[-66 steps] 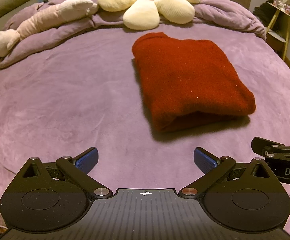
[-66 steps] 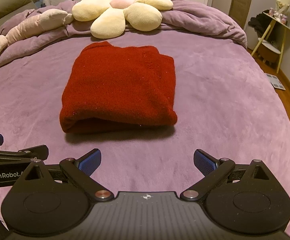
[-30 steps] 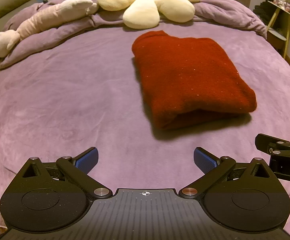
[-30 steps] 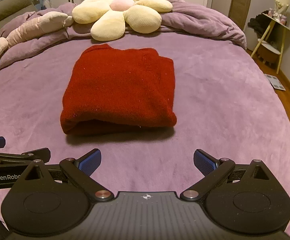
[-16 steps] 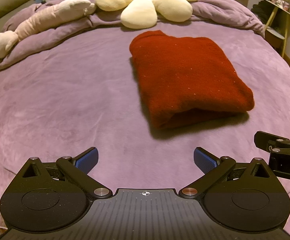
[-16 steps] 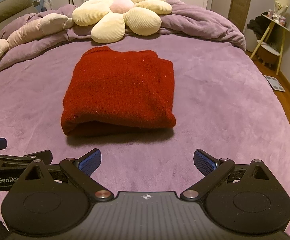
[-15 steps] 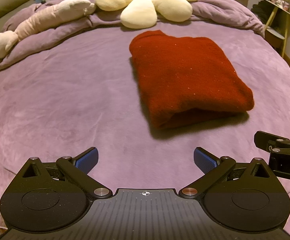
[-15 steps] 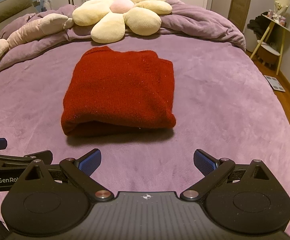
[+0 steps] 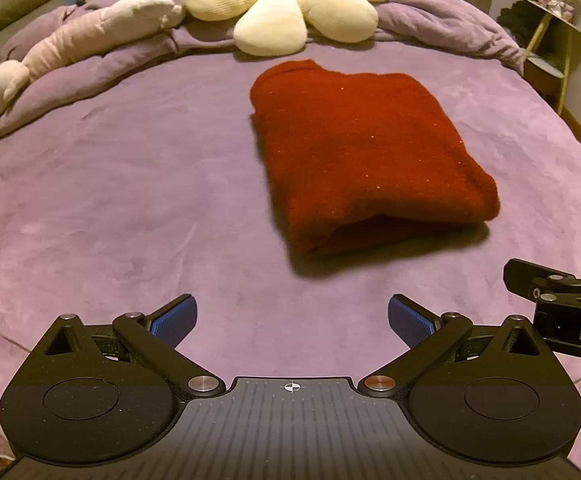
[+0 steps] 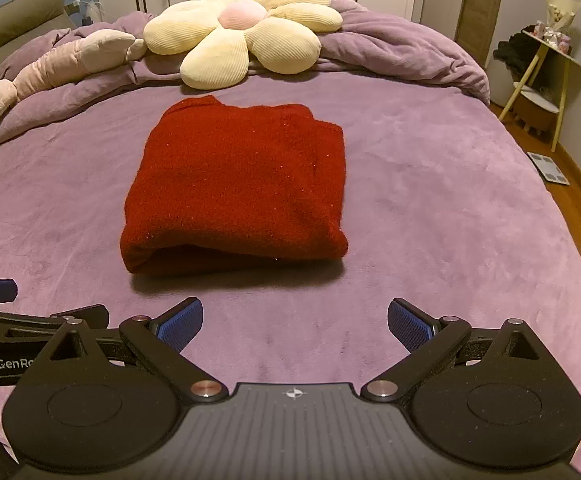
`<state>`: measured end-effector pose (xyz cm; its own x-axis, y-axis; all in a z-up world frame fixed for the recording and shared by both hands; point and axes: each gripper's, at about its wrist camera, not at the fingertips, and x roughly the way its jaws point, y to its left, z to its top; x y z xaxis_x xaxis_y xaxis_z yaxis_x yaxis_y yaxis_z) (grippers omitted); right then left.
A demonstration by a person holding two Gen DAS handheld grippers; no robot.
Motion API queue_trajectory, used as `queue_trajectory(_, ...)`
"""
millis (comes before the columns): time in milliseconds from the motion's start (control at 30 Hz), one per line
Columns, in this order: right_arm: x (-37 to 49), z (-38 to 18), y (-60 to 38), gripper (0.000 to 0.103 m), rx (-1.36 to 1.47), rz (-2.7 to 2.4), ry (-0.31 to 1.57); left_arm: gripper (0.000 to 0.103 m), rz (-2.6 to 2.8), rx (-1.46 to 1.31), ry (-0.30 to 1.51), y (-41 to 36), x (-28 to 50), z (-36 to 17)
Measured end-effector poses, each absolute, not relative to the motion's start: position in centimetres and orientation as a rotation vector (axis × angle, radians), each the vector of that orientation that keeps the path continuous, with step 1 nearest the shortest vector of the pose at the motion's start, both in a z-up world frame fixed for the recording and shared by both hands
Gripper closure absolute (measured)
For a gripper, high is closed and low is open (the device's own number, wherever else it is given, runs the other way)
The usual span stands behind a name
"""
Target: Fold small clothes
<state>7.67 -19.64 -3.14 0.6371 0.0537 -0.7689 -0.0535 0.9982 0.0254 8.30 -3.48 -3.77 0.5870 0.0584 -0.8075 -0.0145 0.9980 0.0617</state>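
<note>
Across the purple bed point(image 10: 430, 208), the flower cushion point(image 10: 242, 32) lies at the far end, and the red garment point(image 10: 238, 184) sits mid-bed as a compact folded stack; folding looks essentially finished. Nearer, the left gripper point(image 9: 292, 318) and right gripper point(image 10: 294, 320) hover released, well apart from it, holding nothing.

**Warm, dim room light, sharp centre, bent edges**

Both views sit under a soft yellowish indoor glow, fairly dim, with a purple cast off the bedspread point(image 9: 130, 200). The folded red garment point(image 10: 238, 184) throws a dark shadow onto the near side, so light comes from above and beyond. Its near-left edge looks slightly smeared in the left wrist view. Fisheye curvature bows the bed's far edge and darkens the corners. Small glints show on the metal pivots of the left gripper point(image 9: 292, 320).
</note>
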Motion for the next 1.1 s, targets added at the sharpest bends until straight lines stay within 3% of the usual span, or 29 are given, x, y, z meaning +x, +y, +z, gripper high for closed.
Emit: queue_trajectory(1100,7.04,-2.47,-19.96,0.004,0.012,0.041,0.856,0.000,0.035,0.093,0.960,-4.14,7.77,-3.75)
